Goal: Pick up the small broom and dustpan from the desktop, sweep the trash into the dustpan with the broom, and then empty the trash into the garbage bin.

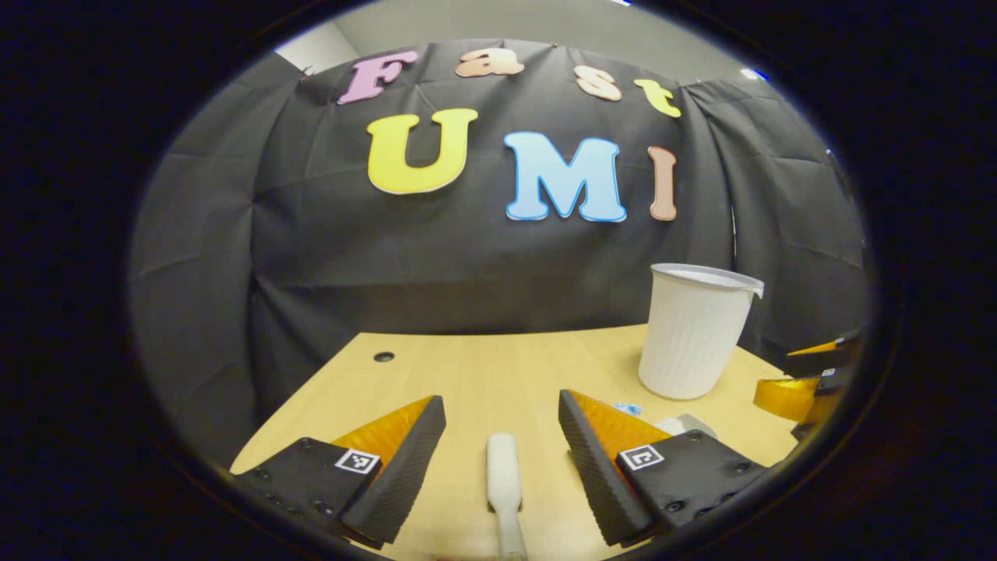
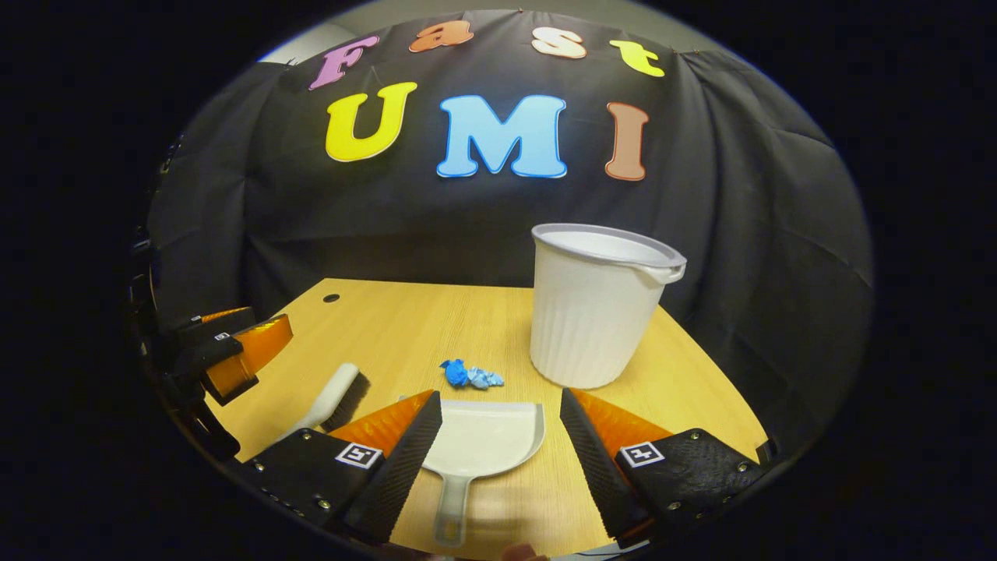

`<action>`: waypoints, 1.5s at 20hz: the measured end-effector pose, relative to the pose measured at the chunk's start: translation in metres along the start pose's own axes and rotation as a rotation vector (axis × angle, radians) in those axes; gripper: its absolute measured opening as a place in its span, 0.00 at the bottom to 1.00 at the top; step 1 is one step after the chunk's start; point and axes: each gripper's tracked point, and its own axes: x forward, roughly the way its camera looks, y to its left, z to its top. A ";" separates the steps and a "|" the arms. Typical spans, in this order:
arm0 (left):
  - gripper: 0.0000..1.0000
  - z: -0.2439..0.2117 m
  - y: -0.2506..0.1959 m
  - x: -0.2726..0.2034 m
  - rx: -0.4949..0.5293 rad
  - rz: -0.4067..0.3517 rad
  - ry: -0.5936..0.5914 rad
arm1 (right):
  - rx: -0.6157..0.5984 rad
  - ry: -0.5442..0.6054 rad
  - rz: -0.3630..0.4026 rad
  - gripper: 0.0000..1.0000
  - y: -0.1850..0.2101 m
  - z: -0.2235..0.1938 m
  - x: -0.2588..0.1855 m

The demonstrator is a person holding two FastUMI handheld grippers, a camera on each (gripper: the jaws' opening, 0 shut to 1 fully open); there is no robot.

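Two tools flat on desk: broom between left gripper fingers, long axis along them; dustpan between right gripper fingers, handle toward camera. Both jaws wide open, holding nothing. Blue trash just past dustpan lip; bin beyond, right.

L gripper fingers spread wide, empty, low over desk. R gripper same: 2 fingers apart, empty.
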 end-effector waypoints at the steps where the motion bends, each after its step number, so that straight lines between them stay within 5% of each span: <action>1: 0.96 -0.010 0.002 0.003 0.001 0.000 0.034 | 0.002 0.023 0.005 0.95 0.002 -0.007 0.002; 17: 0.97 -0.134 0.010 0.059 0.013 -0.034 0.501 | 0.012 0.454 0.056 0.95 0.024 -0.102 0.017; 30: 0.98 -0.180 0.004 0.095 0.052 -0.059 0.690 | -0.023 0.669 0.090 0.95 0.035 -0.148 0.043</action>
